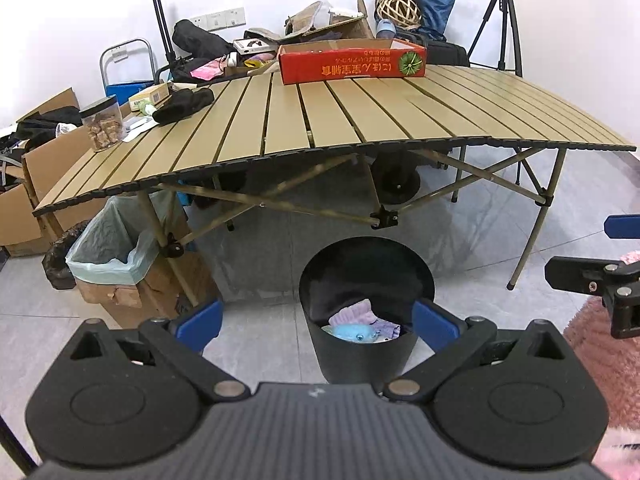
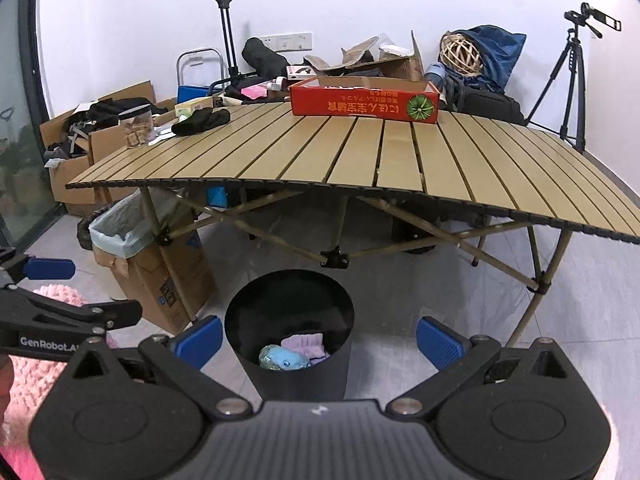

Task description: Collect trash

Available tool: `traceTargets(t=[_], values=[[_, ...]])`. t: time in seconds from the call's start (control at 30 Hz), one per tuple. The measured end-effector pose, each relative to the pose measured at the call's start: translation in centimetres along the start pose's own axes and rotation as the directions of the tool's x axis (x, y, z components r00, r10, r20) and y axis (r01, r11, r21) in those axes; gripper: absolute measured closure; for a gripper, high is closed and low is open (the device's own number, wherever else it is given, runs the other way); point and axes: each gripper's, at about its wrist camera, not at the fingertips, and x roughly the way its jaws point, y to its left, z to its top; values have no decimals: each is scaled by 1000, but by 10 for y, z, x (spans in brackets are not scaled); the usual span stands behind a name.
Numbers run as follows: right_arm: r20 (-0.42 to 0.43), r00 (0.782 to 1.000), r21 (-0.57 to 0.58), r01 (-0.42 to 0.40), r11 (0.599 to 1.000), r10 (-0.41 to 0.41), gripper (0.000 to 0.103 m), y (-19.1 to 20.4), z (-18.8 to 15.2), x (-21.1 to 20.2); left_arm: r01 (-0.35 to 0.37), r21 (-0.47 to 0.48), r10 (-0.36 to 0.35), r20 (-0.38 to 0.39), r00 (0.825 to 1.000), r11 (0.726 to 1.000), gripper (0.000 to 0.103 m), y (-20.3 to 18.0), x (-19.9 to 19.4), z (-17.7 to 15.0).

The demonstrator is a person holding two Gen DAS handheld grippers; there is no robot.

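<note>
Left gripper (image 1: 318,322): fingers spread wide, empty, aimed at 12 o'clock. Right gripper (image 2: 319,340): fingers likewise spread, empty. Black bin (image 1: 366,308) on grey tiled floor (image 1: 260,332) just ahead, between the blue pads; inside, purple cloth (image 1: 358,312) and blue item (image 1: 352,333). Slatted folding table (image 1: 360,116) beyond at 12 o'clock; red box (image 1: 352,62) at far edge, jar (image 1: 101,123) at 10 o'clock. Tripod (image 1: 502,20) at 1 o'clock. Pink rug (image 1: 604,352) at 3 o'clock.

Left tool (image 1: 318,320): jaws spread wide, blue pads (image 1: 200,322) apart, nothing between them.
Right tool (image 2: 319,338): jaws equally wide, empty.
Relation: side by side, level, each visible at the edge of the other's view.
</note>
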Motion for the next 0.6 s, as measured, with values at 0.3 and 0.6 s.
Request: traceTargets(t=[0.3,0.6], values=[[9,1000,24,9,1000,-9,0,-3,-10,-15,11,12,-11,18,1000,1000,0,-5,-10,-3],[14,1000,25,9,1000,-9,0,-3,-10,-16,14,17,-14,23,1000,1000,0,-6,-13,-4]])
